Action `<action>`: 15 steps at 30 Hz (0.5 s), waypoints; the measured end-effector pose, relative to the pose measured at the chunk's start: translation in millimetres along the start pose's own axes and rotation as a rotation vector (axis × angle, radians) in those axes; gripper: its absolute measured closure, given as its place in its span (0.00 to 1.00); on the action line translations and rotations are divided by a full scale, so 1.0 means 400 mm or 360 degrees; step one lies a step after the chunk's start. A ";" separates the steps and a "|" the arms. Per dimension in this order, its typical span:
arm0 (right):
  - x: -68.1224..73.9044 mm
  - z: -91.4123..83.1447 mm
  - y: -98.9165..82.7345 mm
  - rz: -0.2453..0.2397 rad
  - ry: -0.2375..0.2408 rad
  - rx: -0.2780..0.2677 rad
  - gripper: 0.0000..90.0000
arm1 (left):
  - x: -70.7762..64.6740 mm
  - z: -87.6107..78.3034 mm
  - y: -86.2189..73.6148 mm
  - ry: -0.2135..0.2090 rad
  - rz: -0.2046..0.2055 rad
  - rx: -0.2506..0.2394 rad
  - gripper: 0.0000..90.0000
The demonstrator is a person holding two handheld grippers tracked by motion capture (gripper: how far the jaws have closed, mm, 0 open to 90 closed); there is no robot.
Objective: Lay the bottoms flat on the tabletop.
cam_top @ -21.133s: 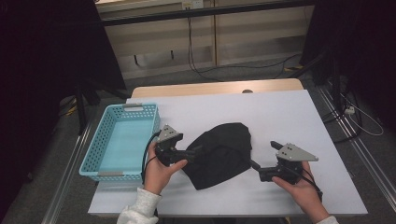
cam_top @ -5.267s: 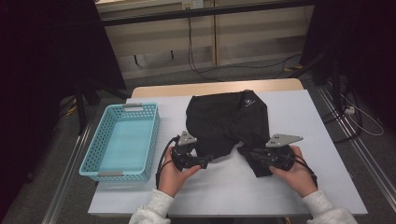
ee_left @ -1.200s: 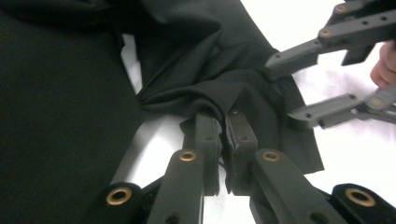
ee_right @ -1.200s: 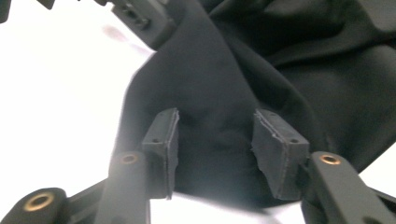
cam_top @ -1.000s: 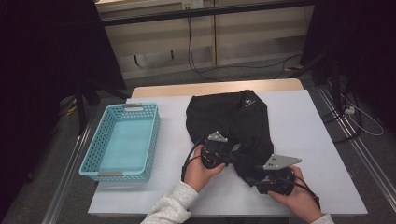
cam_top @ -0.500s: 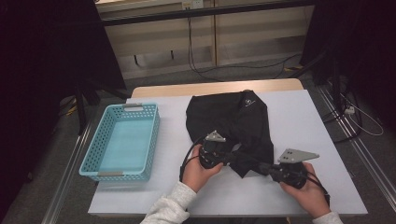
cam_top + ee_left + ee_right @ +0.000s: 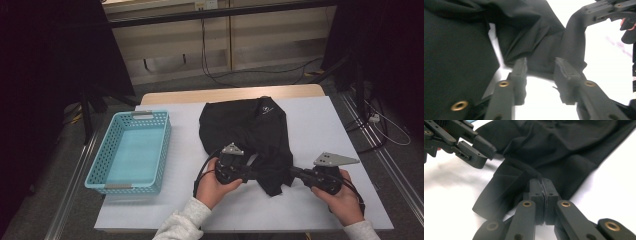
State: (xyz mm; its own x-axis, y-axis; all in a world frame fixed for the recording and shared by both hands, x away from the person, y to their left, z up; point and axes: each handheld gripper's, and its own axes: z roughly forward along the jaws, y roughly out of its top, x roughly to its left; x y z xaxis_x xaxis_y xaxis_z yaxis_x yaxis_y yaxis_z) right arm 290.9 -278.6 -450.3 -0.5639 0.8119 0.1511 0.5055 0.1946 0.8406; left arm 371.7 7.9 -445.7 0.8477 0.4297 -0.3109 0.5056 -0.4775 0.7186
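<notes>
One black garment (image 7: 250,135) lies crumpled at the middle of the white table (image 7: 325,120), its lower flap reaching toward the near edge. Two grippers work it — the right gripper (image 7: 541,183) has its jaws pinched tight on a fold of cloth, while the left gripper (image 7: 540,67) has just been opening, jaws apart over the hem. One empty blue basket (image 7: 131,150) sits well apart at the left; bare table lies to the right.

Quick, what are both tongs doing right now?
Left tongs: open, jaws have just been opening, black garment edge lies between them, not pinched.
Right tongs: closed on a fold of the black garment.
</notes>
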 end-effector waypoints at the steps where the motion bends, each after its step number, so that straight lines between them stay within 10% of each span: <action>1: 0.005 0.006 0.000 -0.0006 0.0004 0.0009 0.99 | -0.003 0.002 0.000 -0.0005 0.0001 0.0009 0.64; 15: 0.027 0.038 -0.002 -0.0060 -0.0018 0.0073 0.98 | -0.075 0.081 -0.007 -0.0058 0.0235 0.0097 0.64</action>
State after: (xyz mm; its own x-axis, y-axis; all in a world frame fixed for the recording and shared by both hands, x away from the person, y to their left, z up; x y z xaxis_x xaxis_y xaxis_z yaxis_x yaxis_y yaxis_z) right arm 294.3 -261.8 -457.2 -0.5761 0.8094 0.1136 0.5134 0.2502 0.8209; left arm 350.0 -28.5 -458.5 0.9182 0.3239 -0.2281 0.3831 -0.5794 0.7195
